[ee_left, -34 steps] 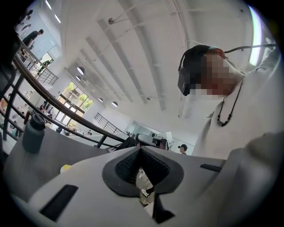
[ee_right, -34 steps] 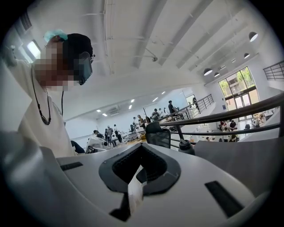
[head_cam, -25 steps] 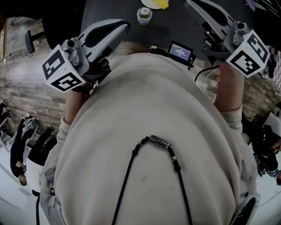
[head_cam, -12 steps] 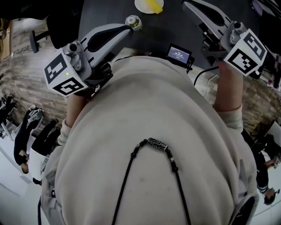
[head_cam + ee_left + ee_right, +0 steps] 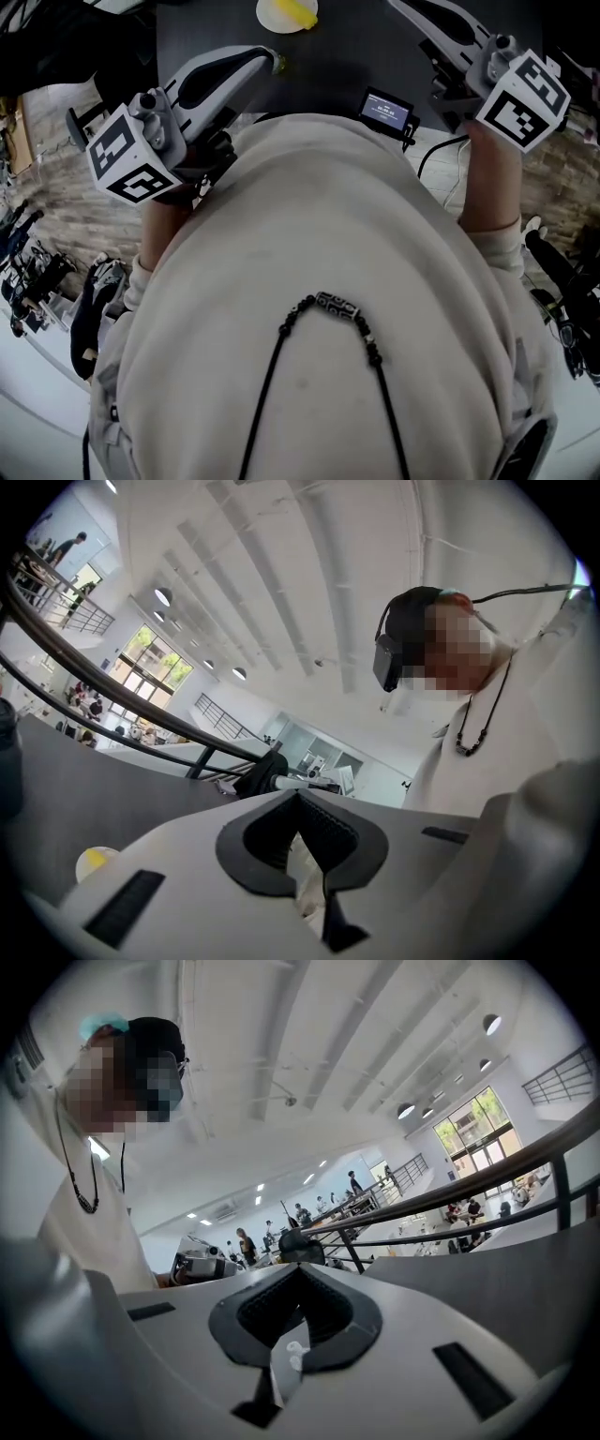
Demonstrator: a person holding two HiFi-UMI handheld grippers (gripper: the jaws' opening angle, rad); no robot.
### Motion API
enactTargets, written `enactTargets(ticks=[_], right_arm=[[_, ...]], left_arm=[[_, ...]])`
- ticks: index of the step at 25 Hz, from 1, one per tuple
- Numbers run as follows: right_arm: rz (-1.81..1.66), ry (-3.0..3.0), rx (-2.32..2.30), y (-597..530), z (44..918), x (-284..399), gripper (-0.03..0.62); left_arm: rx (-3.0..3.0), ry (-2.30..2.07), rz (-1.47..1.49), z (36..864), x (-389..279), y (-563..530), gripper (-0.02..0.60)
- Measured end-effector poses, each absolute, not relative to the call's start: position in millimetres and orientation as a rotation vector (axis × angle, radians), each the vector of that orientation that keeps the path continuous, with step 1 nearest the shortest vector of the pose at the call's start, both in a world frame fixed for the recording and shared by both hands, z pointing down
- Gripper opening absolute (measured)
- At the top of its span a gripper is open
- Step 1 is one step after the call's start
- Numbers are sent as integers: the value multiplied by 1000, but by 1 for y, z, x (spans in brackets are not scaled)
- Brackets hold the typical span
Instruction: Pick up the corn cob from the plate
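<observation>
A yellow corn cob lies on a pale plate at the top edge of the head view, far back on the dark table. In the left gripper view the plate shows low at the left, beyond the jaws. My left gripper is held level short of the plate, jaws together and empty. My right gripper is to the plate's right, shut on nothing.
A small device with a lit screen sits at the table's near edge between the grippers. A small greenish jar peeks out by the left gripper's tip. My pale sweater fills most of the head view.
Both grippers have moved level along the table. The plate has slid left and up to the top edge of the head view, and the jar is now mostly behind the left gripper.
</observation>
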State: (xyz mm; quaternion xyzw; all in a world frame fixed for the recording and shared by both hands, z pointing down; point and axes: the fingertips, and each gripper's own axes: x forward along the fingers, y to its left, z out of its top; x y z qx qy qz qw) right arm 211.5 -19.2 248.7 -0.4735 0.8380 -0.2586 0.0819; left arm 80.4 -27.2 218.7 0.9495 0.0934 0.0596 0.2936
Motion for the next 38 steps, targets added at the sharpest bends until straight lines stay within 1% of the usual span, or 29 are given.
enactTargets(ticks=[8, 15, 24, 31, 38], right_arm=[[-688, 2300, -1676, 24, 227, 246, 17], [-665, 2270, -1741, 23, 221, 248, 17], [-708, 2331, -1712, 11, 230, 241, 17], [-762, 2454, -1647, -23, 229, 215, 17], [-797, 2523, -1588, -33, 230, 195, 17]], left_arm=[[2557, 509, 145, 198, 107, -23, 2], [2543, 557, 129, 196, 111, -32, 2], [2520, 483, 116, 207, 100, -36, 2], [2499, 353, 69, 211, 72, -58, 2], [2493, 270, 43, 209, 50, -58, 2]])
